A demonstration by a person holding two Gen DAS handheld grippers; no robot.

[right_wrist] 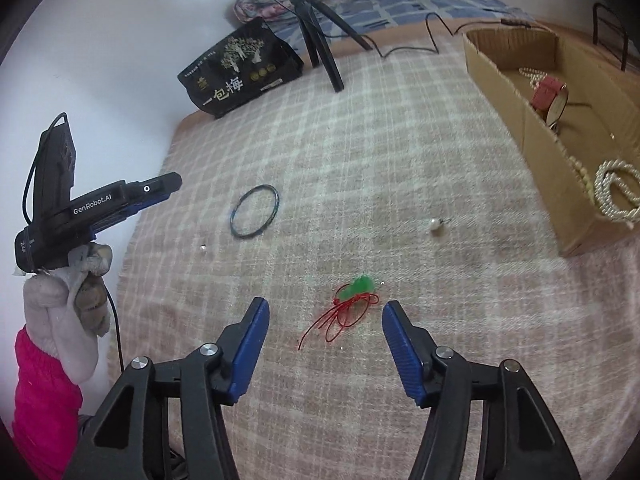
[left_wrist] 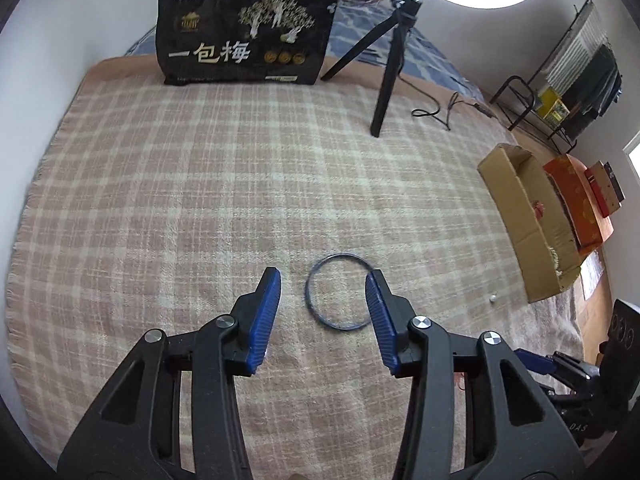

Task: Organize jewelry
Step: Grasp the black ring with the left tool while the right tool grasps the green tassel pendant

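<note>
A thin dark-blue bangle lies flat on the pink plaid blanket. My left gripper hovers over it with its jaws apart, empty; the bangle's right edge is hidden behind the right finger. In the right wrist view the same bangle lies farther back. A green pendant on a red cord rests just ahead of my right gripper, between its blue fingertips; the pads do not touch it. A pearl earring and a tiny bead lie loose on the blanket.
A cardboard box at the right holds pearl strands and a red watch. A black snack bag and a ring-light tripod with its cable stand at the back. A gloved hand with a pink sleeve holds the left gripper.
</note>
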